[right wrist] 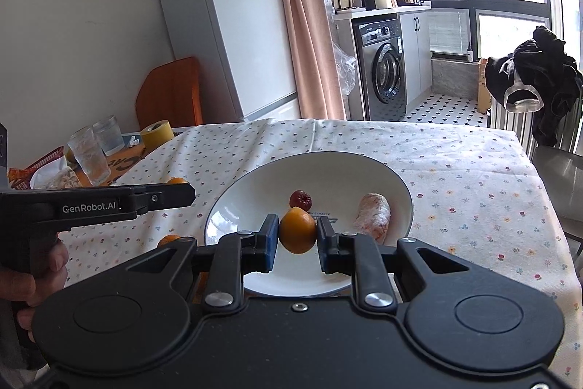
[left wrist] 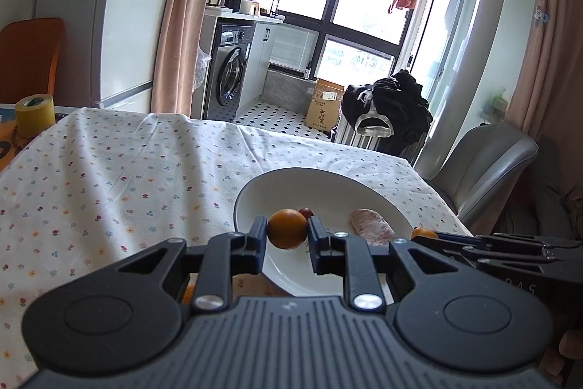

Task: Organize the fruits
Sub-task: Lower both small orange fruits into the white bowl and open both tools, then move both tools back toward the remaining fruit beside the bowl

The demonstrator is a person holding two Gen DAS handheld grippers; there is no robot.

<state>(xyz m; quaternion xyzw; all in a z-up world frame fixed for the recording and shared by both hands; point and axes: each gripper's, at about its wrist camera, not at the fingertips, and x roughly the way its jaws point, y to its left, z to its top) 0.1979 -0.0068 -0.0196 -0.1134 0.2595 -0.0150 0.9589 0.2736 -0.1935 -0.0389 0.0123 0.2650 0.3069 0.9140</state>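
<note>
Currently small orange (left wrist: 287, 229) clamped in left gripper (left wrist: 288, 236); second small orange (right wrist: 297, 231) clamped in right gripper (right wrist: 298, 236), both held over near rim of white plate (right wrist: 233, 203). Smooth round skins could be squeezed out; glossy shallow plate lets released fruit roll. Wrinkled red jujube (right wrist: 301, 199) lies far centre.

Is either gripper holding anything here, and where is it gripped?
Each holds a small orange fruit, pinched across its middle: left gripper on one orange, right gripper on another orange.
</note>
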